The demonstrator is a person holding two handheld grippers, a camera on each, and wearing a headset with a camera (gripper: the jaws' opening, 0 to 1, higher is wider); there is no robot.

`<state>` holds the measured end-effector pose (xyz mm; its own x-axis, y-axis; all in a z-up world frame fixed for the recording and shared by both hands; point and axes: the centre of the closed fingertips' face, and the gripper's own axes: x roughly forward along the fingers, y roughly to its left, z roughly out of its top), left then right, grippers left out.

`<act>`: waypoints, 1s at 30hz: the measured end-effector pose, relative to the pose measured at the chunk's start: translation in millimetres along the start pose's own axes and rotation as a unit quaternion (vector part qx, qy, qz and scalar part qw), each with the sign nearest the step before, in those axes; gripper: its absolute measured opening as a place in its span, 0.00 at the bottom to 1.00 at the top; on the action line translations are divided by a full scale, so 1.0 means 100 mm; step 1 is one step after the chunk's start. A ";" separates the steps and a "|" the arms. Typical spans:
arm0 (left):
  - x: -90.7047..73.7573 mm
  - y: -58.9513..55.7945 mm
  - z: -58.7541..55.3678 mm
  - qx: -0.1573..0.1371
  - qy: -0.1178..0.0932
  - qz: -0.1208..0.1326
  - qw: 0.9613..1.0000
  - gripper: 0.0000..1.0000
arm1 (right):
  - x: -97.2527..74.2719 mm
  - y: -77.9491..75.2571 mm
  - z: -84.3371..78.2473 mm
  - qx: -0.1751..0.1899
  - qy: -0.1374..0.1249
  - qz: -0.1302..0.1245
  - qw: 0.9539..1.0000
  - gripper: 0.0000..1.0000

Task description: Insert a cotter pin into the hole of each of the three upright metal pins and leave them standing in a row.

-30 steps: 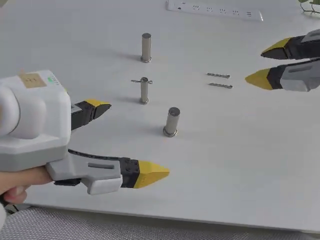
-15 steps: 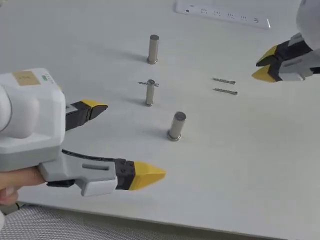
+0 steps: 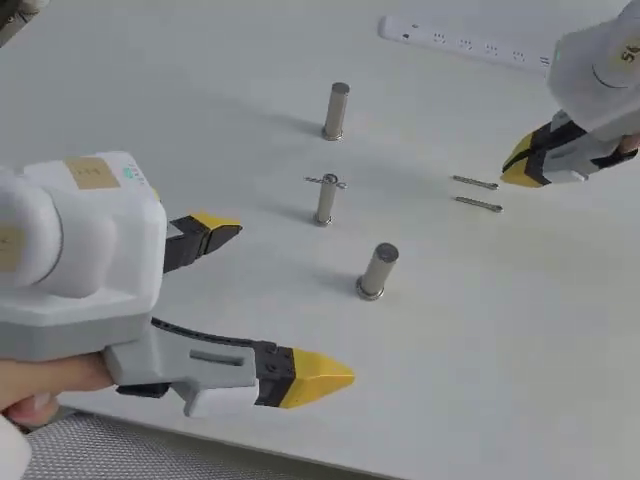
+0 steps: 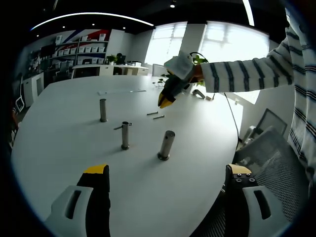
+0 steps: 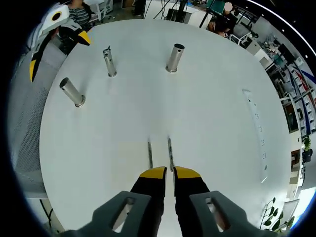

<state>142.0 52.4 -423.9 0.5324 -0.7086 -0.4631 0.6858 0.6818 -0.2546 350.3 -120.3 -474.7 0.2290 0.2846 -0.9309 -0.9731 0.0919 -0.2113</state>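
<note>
Just ahead of the empty right tool (image 5: 164,173), tips nearly pressed together: two cotter pins (image 5: 170,153), lengthwise along its jaws; left tool (image 4: 168,171) spread, farther off.

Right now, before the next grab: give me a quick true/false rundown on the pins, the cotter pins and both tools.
1. The middle pin already carries a cotter pin. True.
2. All three upright pins are fitted. False: the far pin and the near pin carry none.
3. Two loose cotter pins lie on the table just ahead of the right tool. True.
4. The left tool is shut on a cotter pin. False: its jaws are wide open and empty.
</note>
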 end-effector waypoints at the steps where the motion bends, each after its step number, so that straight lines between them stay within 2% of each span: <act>1: 0.00 0.01 0.00 0.000 0.000 0.001 1.000 0.96 | 0.01 0.01 -0.01 -0.002 0.003 0.001 1.000 0.02; 7: -0.03 0.03 0.02 -0.013 -0.008 0.009 1.000 0.95 | 0.13 0.01 -0.05 -0.008 0.020 0.014 1.000 0.03; 14: -0.01 0.01 0.01 -0.006 -0.005 0.009 1.000 0.94 | 0.20 -0.02 -0.07 -0.014 0.034 0.015 0.999 0.02; 17: 0.00 0.01 -0.01 -0.004 -0.002 0.011 1.000 0.94 | 0.21 -0.04 -0.09 -0.021 0.050 0.020 0.998 0.00; 21: 0.01 0.01 -0.03 -0.003 0.002 0.010 1.000 0.93 | 0.20 -0.01 -0.09 -0.034 0.059 0.039 0.997 0.00; 27: 0.02 0.00 -0.04 -0.019 -0.002 0.009 1.000 0.91 | 0.21 -0.01 -0.10 -0.053 0.078 0.059 0.994 0.00; 30: 0.00 0.00 -0.04 -0.015 0.000 0.013 1.000 0.91 | 0.21 0.00 -0.09 -0.061 0.088 0.063 0.992 0.00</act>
<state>139.8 52.6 -427.7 0.5504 -0.6899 -0.4701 0.6565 0.7056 -0.2668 355.4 -123.3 -497.1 0.1085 0.1148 -0.9874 -0.9920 -0.0524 -0.1151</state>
